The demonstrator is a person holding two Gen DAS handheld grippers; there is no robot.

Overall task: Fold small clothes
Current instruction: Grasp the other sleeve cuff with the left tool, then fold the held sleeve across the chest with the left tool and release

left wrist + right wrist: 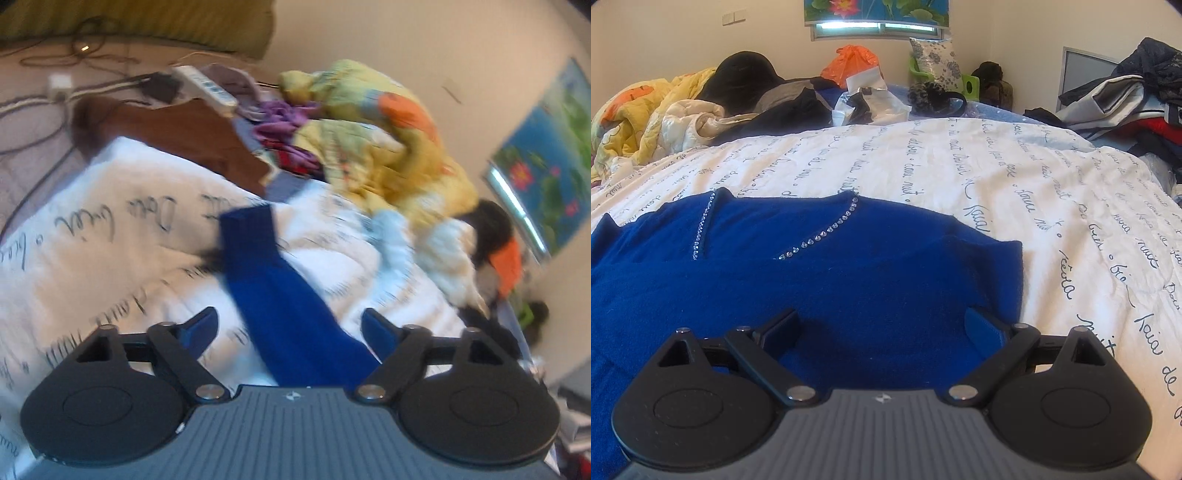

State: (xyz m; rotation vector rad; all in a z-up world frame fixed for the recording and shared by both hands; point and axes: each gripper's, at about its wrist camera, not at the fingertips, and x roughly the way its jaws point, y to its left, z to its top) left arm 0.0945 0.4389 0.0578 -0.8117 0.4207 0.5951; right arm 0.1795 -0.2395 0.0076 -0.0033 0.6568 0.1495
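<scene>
Blue knit fills the near ground: the sweater point(812, 280) lies flat on the white bedspread point(1052, 206), its neckline edged with small clear stones point(816, 240). The right gripper point(882, 332) sits low over the sweater's near part with its jaws wide apart and nothing pinched between the pads. In the left wrist view, which is tilted and blurred, the left gripper point(290, 330) also stands wide, and one sleeve point(273, 280) runs from between its fingers away across the spread without being clamped. Farther off, along the far side of the bed, lie a yellow quilt point(639, 122), a dark heap of clothing point(768, 92), an orange plastic bag point(851, 62) whose contents are hidden, and an opened clear bag point(868, 99) holding something dark. At the far right sits another pile of clothes point(1130, 96). On the far wall hangs a flower picture point(875, 11).
</scene>
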